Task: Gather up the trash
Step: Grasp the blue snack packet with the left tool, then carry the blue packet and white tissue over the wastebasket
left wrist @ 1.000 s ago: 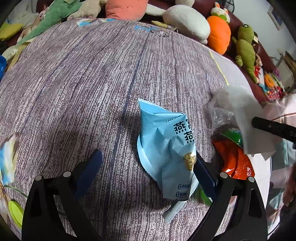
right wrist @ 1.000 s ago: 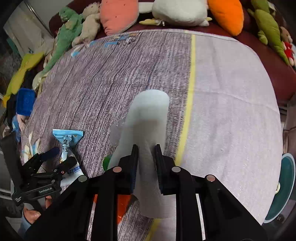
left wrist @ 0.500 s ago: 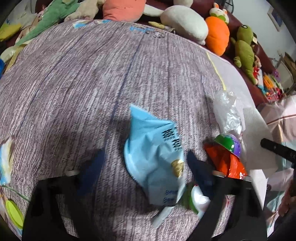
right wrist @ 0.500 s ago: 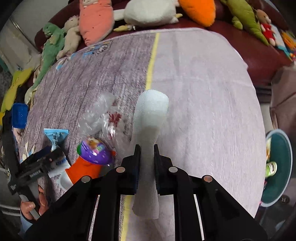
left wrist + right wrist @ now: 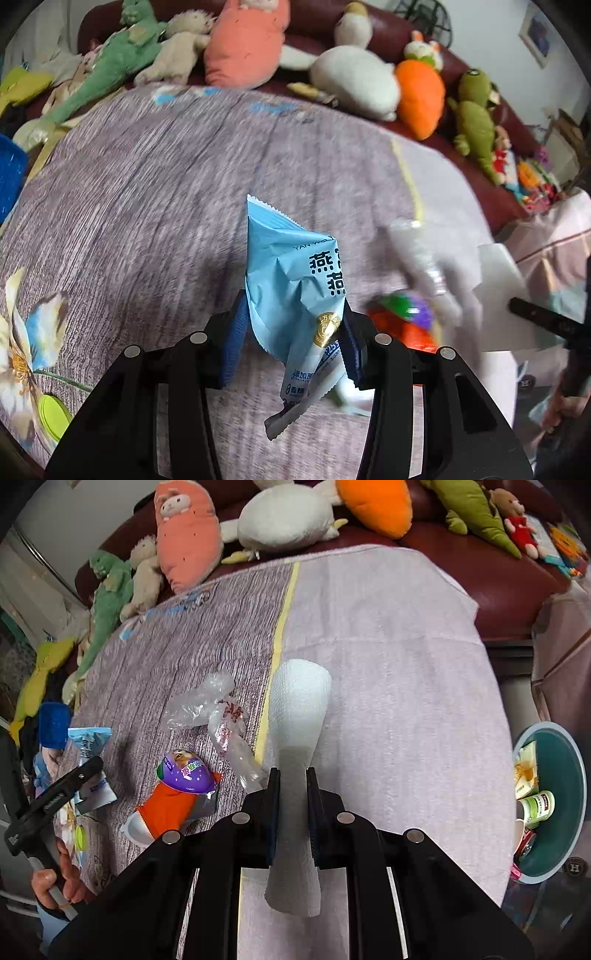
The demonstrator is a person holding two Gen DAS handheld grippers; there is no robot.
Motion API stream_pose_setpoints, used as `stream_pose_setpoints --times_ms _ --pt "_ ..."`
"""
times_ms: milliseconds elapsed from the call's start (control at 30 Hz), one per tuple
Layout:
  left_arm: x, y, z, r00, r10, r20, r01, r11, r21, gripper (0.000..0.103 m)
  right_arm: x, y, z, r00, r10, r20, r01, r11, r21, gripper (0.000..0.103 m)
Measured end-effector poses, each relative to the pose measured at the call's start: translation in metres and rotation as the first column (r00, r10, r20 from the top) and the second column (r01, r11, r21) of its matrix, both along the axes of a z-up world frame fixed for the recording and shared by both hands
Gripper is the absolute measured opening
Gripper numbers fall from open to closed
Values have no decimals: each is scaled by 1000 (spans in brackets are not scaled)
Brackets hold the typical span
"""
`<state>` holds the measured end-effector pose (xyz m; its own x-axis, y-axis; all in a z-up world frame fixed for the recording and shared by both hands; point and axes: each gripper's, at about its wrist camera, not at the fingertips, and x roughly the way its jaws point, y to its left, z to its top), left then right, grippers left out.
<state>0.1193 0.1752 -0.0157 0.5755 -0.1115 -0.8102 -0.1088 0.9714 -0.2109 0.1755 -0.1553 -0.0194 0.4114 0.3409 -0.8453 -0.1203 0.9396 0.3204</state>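
L jaws pinch blue wrapper [image 5: 295, 295], R jaws pinch tissue [image 5: 297, 738]

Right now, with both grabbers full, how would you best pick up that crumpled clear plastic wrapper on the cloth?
Pinch the clear plastic wrapper at its puffed-up far end, coming straight down from above. That bunched part seems to stand above the tablecloth, so fingers could close around it, while the tail nearer the camera lies flat beside the purple-topped pack.
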Motion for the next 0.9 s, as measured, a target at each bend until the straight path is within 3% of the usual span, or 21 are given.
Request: stream_pose_setpoints --times_ms 233,400,700,900 --pt "-4 -59 25 993 -115 39 115 993 -3 46 -17 -32 6 999 -29 17 28 998 55 13" --pt "-6 -115 32 974 -223 42 223 975 18 46 -29 -65 14 996 -75 44 70 993 92 13" --pt "-1 -229 31 916 -401 19 399 914 69 47 -51 -148 19 977 -198 77 185 972 145 13" --pt "2 -302 25 861 -508 -1 507 858 81 47 -66 -210 16 955 -286 78 272 950 152 13"
